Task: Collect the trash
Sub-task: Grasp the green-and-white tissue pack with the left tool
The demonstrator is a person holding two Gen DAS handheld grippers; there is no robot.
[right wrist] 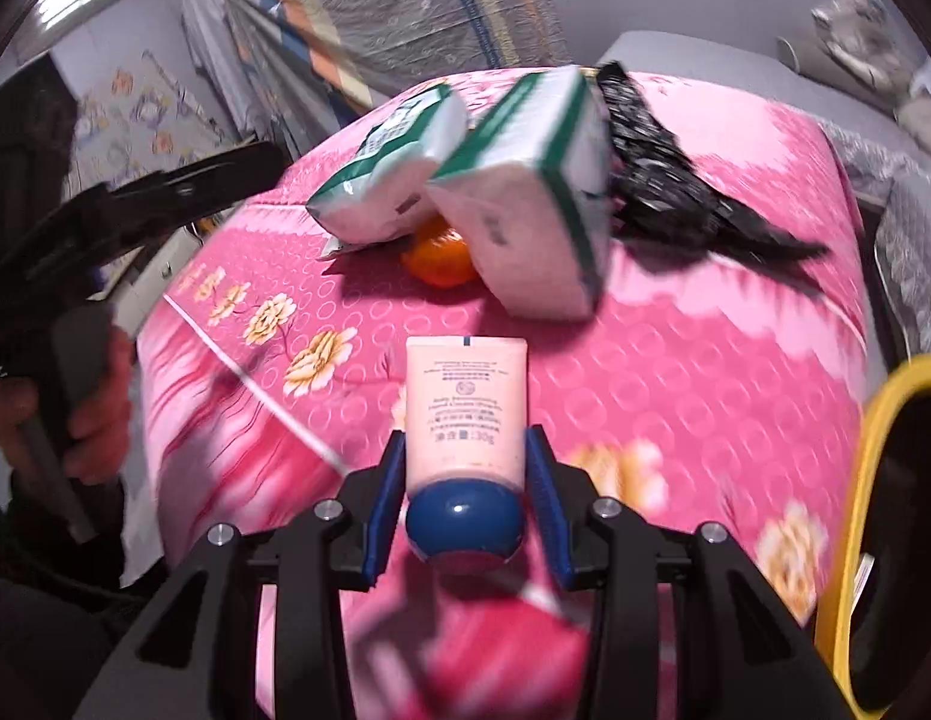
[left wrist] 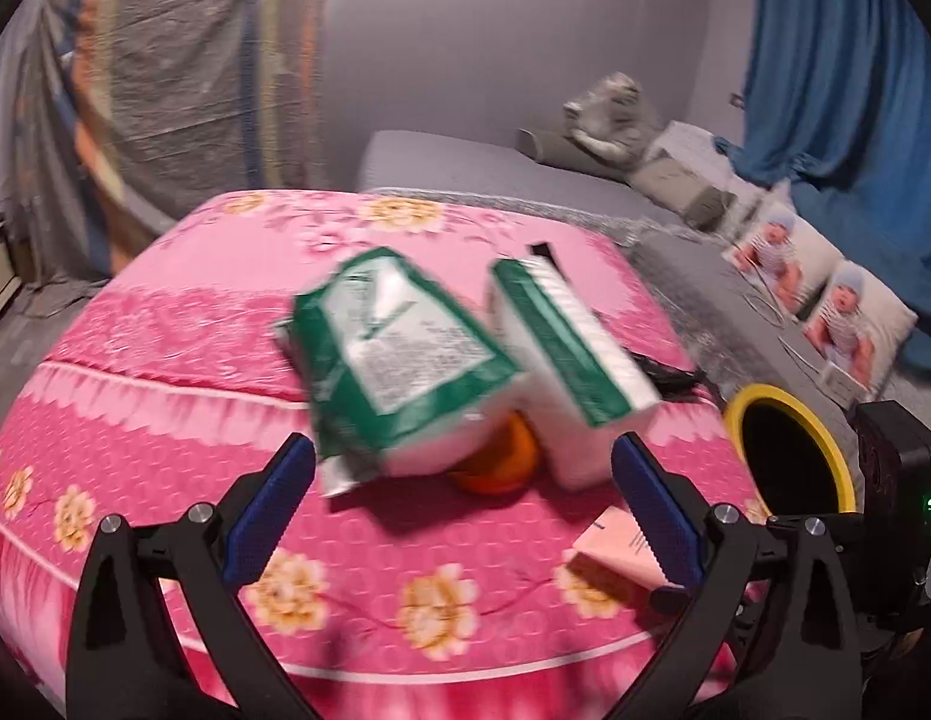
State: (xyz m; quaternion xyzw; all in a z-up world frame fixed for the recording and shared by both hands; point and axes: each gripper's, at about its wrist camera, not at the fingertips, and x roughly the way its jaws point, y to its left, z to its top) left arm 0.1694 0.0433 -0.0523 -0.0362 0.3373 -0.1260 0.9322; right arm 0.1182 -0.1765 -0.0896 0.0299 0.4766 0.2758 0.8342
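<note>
since your right claw (right wrist: 465, 468) pinches the slick pink tube (right wrist: 465, 402) only near its cap while your left claw (left wrist: 459, 510) gapes empty, a quick swing toward the yellow-rimmed bin (right wrist: 879, 516) could let it slip.

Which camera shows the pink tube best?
The right wrist view: the pink tube sits centred between the right gripper fingers, label readable. The left wrist view shows only part of it behind a finger.
</note>
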